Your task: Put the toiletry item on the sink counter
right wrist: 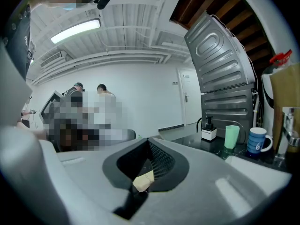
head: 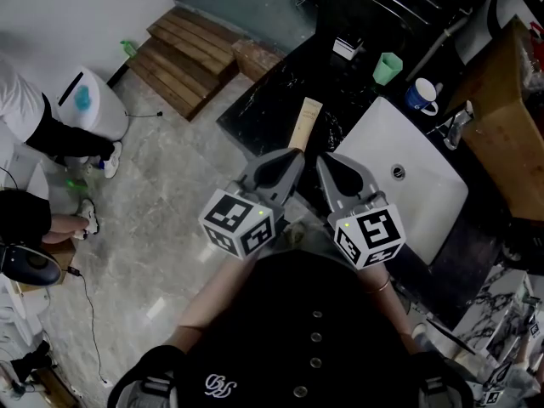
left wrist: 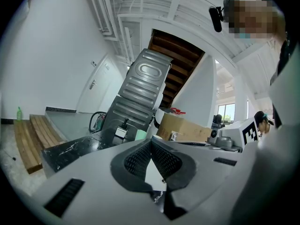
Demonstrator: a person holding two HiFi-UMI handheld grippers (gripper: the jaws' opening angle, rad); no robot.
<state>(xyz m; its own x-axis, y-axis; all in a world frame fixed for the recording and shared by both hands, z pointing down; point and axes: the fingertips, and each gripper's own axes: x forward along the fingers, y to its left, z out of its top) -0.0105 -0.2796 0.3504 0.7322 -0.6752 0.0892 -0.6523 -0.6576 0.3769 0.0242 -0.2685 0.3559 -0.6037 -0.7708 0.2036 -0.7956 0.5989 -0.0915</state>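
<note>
The toiletry item, a beige tube [head: 304, 123], lies flat on the black marble sink counter [head: 259, 104], left of the white basin [head: 421, 202]. My left gripper [head: 293, 155] points at the tube's near end from just in front; its jaws are shut with nothing between them [left wrist: 151, 140]. My right gripper [head: 324, 157] sits beside it, right of the tube, and its jaws meet at the tip [right wrist: 149, 142]. A small beige patch [right wrist: 143, 181] shows through the gap behind its pads; I cannot tell what it is.
A green cup [head: 388, 67], a blue mug [head: 420, 94], a faucet [head: 459, 126] and a small white dispenser [head: 344, 48] stand along the counter's far side. Wooden steps [head: 183, 53] and a white bin [head: 89, 100] are on the floor at left, near a person's legs.
</note>
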